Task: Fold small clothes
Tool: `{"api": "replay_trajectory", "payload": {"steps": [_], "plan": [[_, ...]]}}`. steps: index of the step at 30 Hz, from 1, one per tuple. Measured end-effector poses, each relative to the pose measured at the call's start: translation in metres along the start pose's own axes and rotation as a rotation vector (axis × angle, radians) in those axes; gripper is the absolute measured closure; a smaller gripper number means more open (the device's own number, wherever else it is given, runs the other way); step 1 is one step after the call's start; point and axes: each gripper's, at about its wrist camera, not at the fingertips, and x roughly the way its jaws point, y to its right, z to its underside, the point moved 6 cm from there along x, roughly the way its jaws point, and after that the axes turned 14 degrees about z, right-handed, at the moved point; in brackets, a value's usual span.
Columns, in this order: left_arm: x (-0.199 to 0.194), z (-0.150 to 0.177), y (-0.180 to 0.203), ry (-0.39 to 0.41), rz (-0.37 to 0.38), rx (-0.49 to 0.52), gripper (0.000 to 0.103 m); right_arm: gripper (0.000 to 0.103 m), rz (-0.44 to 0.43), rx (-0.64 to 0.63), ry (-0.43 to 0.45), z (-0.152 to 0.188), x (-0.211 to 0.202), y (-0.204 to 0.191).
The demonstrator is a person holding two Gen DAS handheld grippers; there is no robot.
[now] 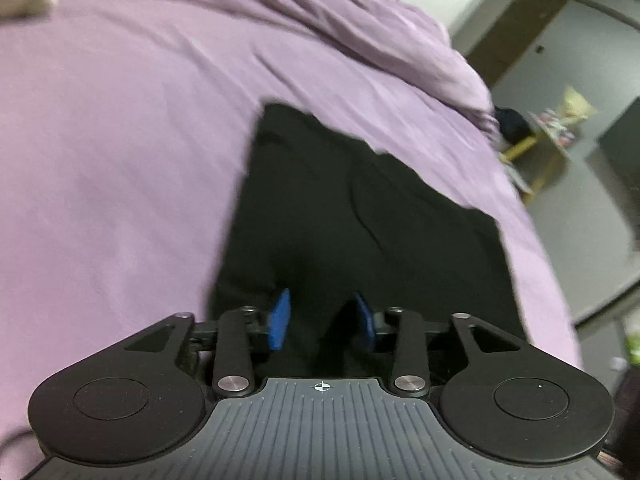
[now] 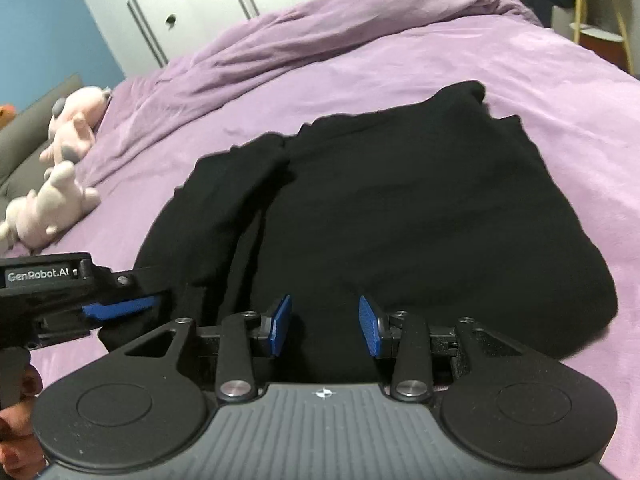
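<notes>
Covering the whole bed (image 2: 540, 92), a lilac sheet serves as the work surface; a bunched duvet (image 2: 320, 16) of the same colour lies beyond the black garment, toward the wardrobe doors.

Black garment (image 2: 400, 208): plain dark knit, no print or label readable, lying flat on the sheet with a narrower folded strip along its left side in the right wrist view. Its far edge is uneven, rising to a small hump at the right; its right edge bulges in a rounded curve. Bare sheet surrounds the garment on the left, far and right sides, giving open room.

Plush toys (image 2: 60, 184): pale pink and white, well left of the garment, by a grey cushion.

Yellow-legged side stand (image 1: 540, 148): off the bed's far corner, well apart from the garment, cluttered on top; items too blurred to name.

Left gripper (image 2: 120, 307): housing marked "GenRobot.AI", at the garment's near left corner; in its own view the blue fingers (image 1: 280, 320) stand partly apart over black cloth, gripping nothing visibly.

Right gripper (image 2: 325, 326): blue fingers (image 2: 370, 326) partly apart above the garment's near edge, cloth beneath, nothing pinched.
</notes>
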Motion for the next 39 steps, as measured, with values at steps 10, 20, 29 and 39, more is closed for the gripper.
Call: {"api": "replay_trajectory", "payload": {"steps": [10, 20, 29, 39], "plan": [[-0.051, -0.028, -0.027, 0.17, -0.114, -0.074, 0.047, 0.041, -0.382, 0.353, -0.186, -0.03, 0.037, -0.005], [-0.008, -0.019, -0.038, 0.099, -0.036, -0.159, 0.048, 0.072, -0.387, 0.272, -0.22, -0.038, 0.068, -0.05], [-0.008, -0.019, -0.028, 0.081, -0.074, -0.146, 0.041, 0.089, -0.23, 0.066, -0.113, -0.045, 0.053, -0.056], [-0.018, -0.016, -0.007, 0.062, -0.092, -0.08, 0.038, 0.093, 0.031, -0.22, 0.163, -0.068, 0.005, -0.043]]}}
